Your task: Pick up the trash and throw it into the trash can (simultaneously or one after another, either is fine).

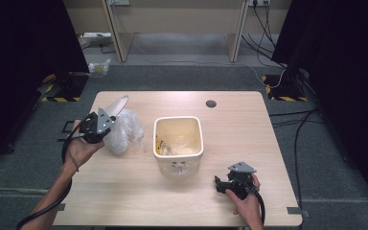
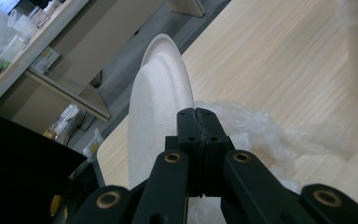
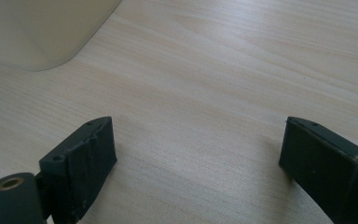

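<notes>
Right claw (image 3: 198,154) gaping (idle on table), left claw (image 2: 198,126) pinching paper plate (image 2: 161,102)

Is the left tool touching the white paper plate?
Touching. In the left gripper view, the left tool has its jaws shut tight on the rim of the white paper plate, which stands on edge between them.

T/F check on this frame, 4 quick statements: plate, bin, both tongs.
1. The left tongs are shut on the white paper plate. True.
2. The right tongs hold the plastic bag. False: they stand open over bare table, nothing between the jaws.
3. The cream bin stands upright near the table's middle. True.
4. The plate lies flat on the table. False: it is gripped by its rim and stands on edge above the bag.
</notes>
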The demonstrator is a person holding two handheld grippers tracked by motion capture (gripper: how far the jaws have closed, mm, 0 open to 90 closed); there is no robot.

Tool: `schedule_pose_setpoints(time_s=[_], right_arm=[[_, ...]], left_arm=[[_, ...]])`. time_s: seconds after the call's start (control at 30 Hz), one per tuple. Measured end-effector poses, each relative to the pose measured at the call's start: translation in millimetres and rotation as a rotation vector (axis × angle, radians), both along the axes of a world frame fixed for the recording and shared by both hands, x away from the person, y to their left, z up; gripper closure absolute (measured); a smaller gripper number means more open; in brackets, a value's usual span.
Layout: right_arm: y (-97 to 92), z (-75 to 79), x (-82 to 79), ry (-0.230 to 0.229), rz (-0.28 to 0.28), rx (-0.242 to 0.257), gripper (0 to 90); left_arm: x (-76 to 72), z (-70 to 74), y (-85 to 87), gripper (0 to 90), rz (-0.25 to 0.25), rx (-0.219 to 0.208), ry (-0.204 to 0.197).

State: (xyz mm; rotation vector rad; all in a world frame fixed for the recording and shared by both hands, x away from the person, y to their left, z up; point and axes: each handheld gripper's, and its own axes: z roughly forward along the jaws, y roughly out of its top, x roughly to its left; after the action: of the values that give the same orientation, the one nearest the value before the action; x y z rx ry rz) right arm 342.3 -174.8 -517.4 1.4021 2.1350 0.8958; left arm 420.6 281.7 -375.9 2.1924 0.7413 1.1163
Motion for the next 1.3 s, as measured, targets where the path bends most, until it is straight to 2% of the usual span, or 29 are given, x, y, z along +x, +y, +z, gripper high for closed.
schedule_pose_setpoints(time_s=[0.33,0.4,0.53,0.6,0.9,1.3], right_arm=[[-0.1,0.0,0.0,0.000,0.000,-0.001,10.6],[-0.1,0.0,0.0,0.000,0.000,-0.001,10.7],[-0.3,-0.1,0.2,-0.003,0.004,-0.003,10.7],[-0.3,-0.1,0.2,-0.003,0.004,-0.004,10.6],[-0.1,-0.1,0.1,-0.002,0.003,0.001,10.6],[0.0,-0.1,0.0,-0.002,0.000,0.001,10.6]], left_arm=[[-18.5,28.5,-9.9,89.2,-0.098,-0.039,0.000],[-27.0,38.1,-15.4,89.2,-0.131,-0.041,-0.008],[-35.0,46.9,-21.3,89.2,-0.164,-0.042,-0.013],[-42.3,53.5,-26.7,89.2,-0.199,-0.060,-0.013],[-57.2,66.0,-36.9,89.1,-0.268,-0.085,-0.014],[-79.7,82.1,-66.7,89.1,-0.376,-0.066,-0.024]])
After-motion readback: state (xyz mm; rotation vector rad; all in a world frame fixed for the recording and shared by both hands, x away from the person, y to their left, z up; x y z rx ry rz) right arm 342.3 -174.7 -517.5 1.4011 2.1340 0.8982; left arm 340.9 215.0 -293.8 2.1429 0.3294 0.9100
